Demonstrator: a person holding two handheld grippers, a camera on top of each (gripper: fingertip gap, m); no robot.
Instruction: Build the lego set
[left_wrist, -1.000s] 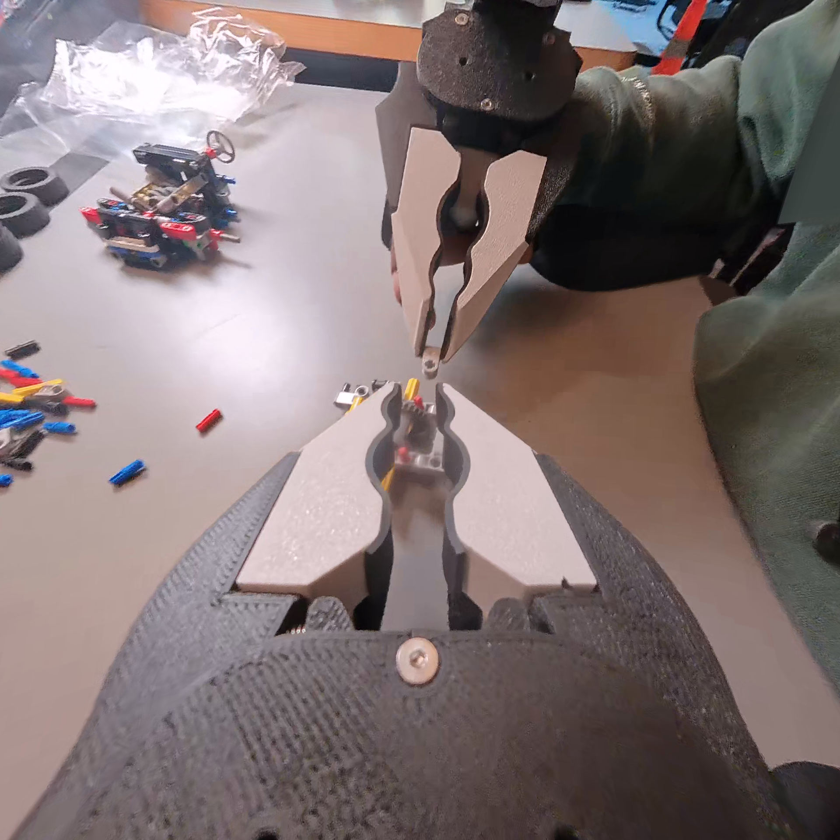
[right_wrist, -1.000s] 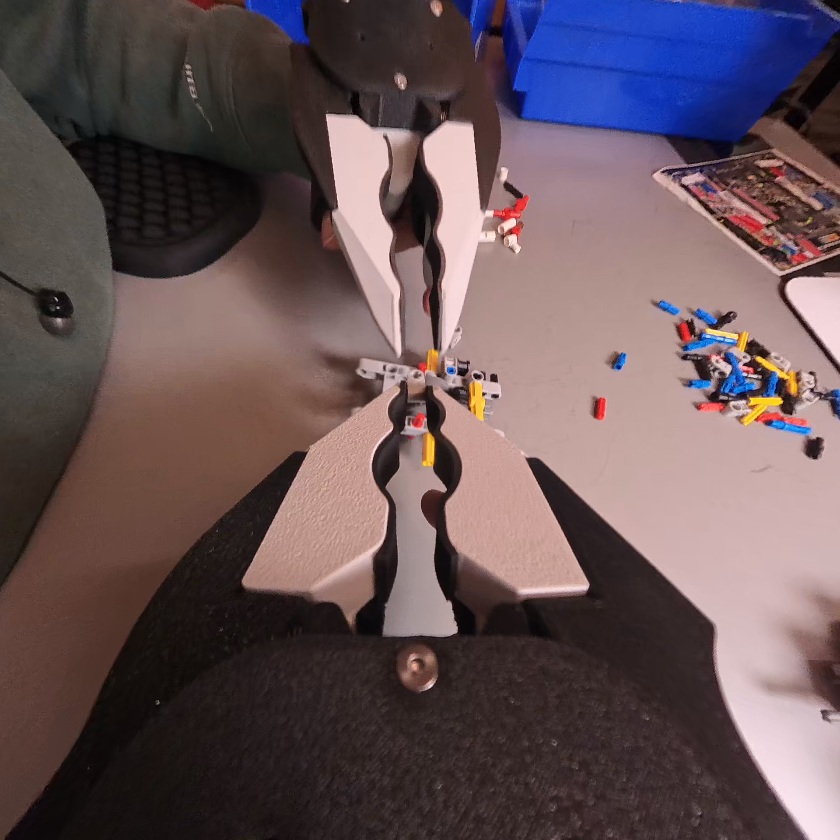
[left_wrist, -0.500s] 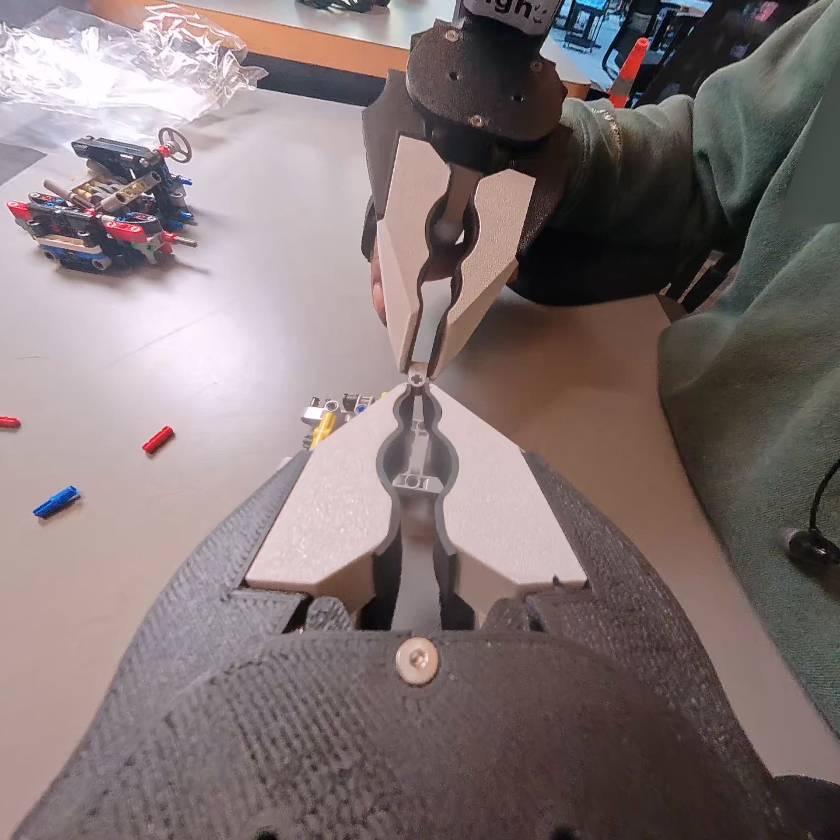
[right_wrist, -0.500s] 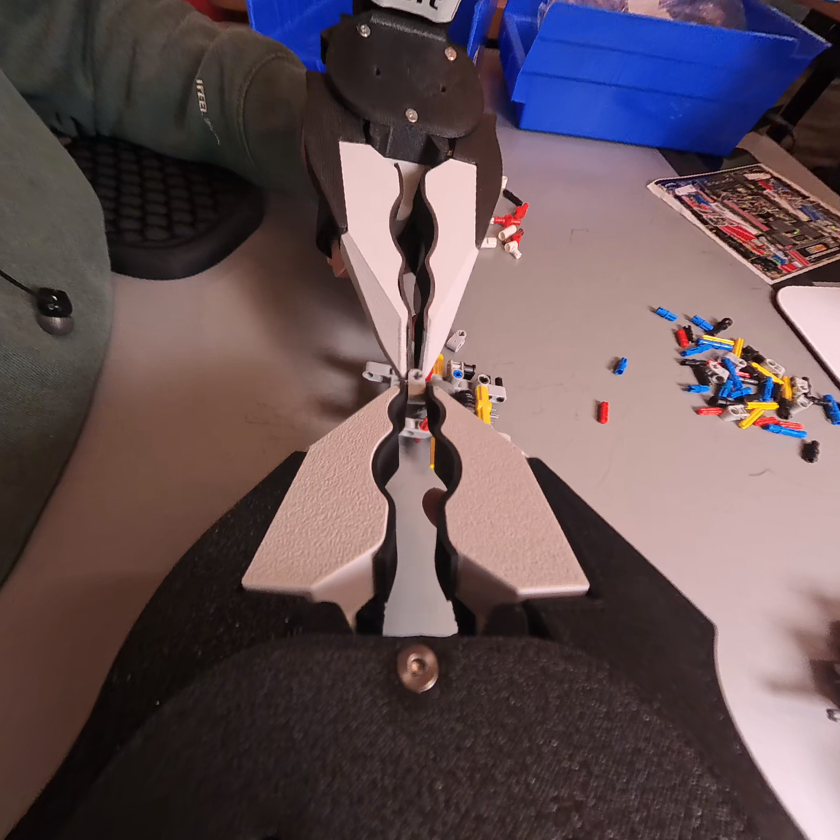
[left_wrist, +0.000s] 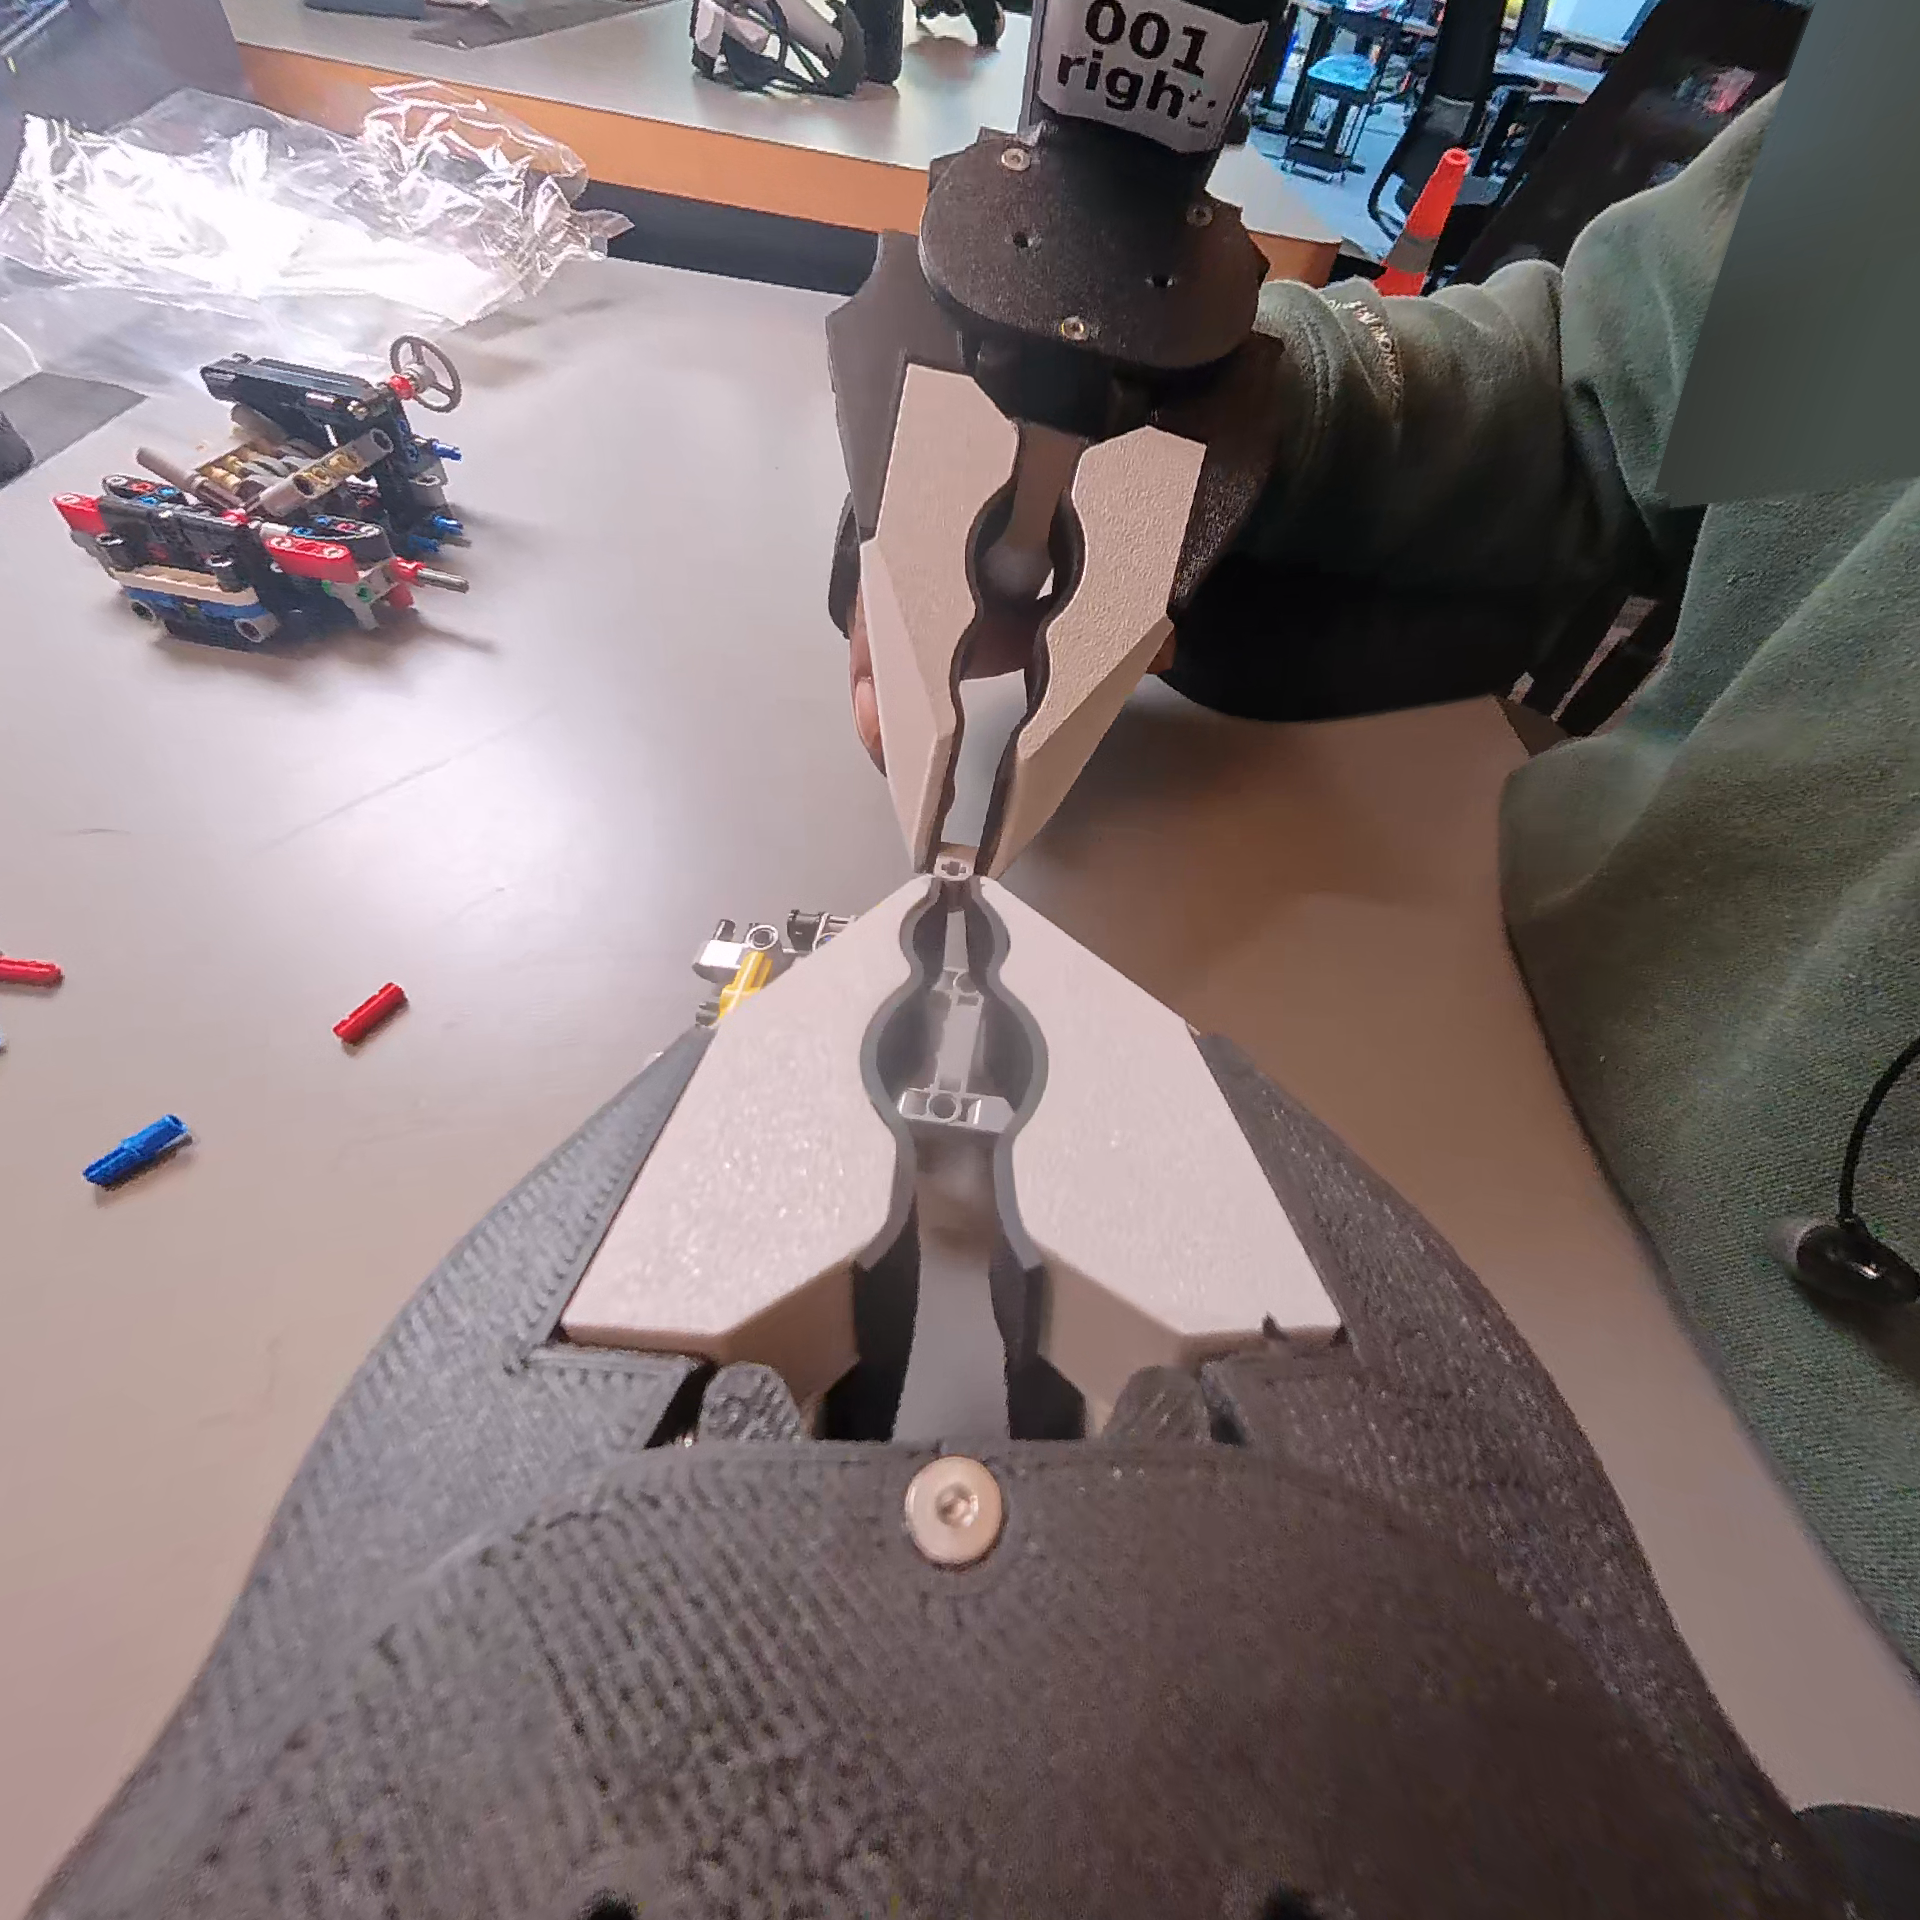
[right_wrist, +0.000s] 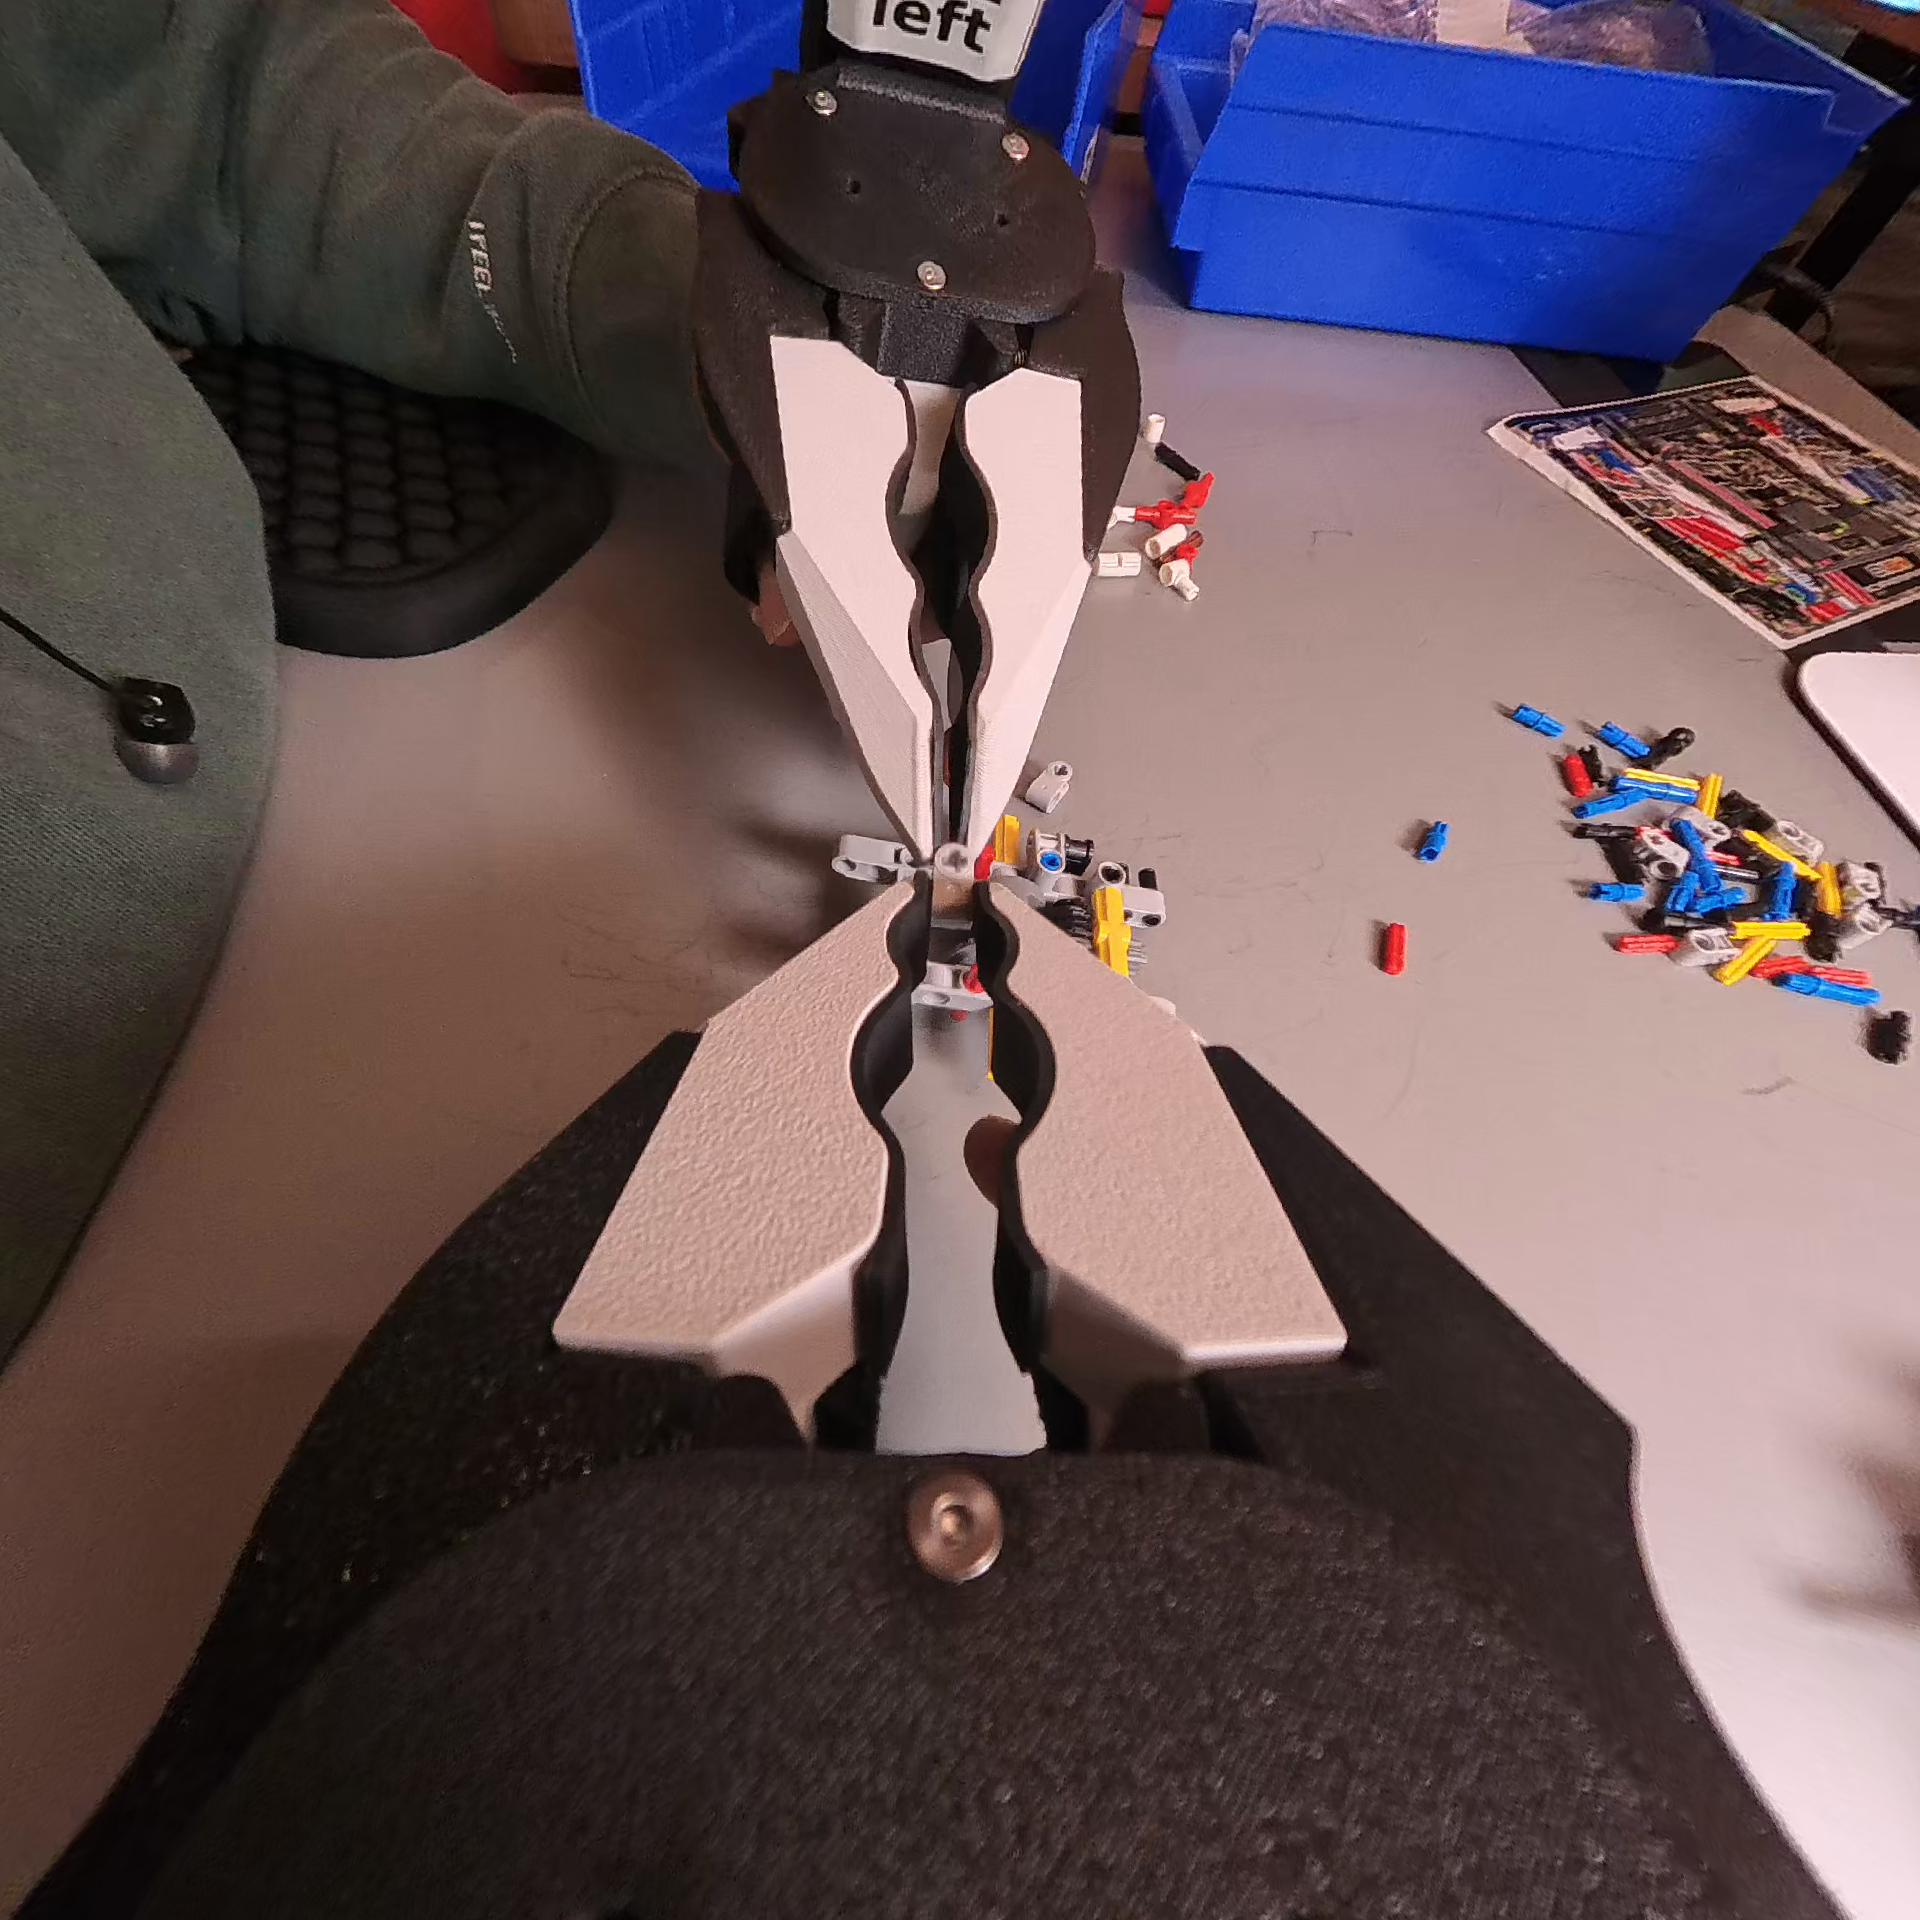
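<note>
My left gripper (left_wrist: 948, 891) is shut on a long grey lego piece (left_wrist: 948, 1039) that lies along the gap between its fingers. My right gripper (right_wrist: 951, 896) is shut on a small grey connector (right_wrist: 952, 860) at its tips. The two grippers meet tip to tip just above the table, and the connector (left_wrist: 954, 864) touches the end of the grey piece. I cannot tell whether they are joined. A small grey, yellow and black sub-assembly (right_wrist: 1091, 899) lies on the table right behind the tips; it also shows in the left wrist view (left_wrist: 753, 951).
A partly built lego car (left_wrist: 270, 520) and clear plastic bags (left_wrist: 260, 197) are at the far left. Loose red (left_wrist: 369, 1011) and blue (left_wrist: 135, 1136) pins lie nearby. A pile of loose pieces (right_wrist: 1725, 883), an instruction booklet (right_wrist: 1745, 509) and blue bins (right_wrist: 1455, 208) are to the right. Less than 4 cm separates the two grippers' tips. Both grippers' tips are roughly 25 cm from the partly built lego car (left_wrist: 270, 520).
The two grippers have come together until their tips touch. My left gripper has risen off the sub-assembly and now shows a grey piece between its fingers.
</note>
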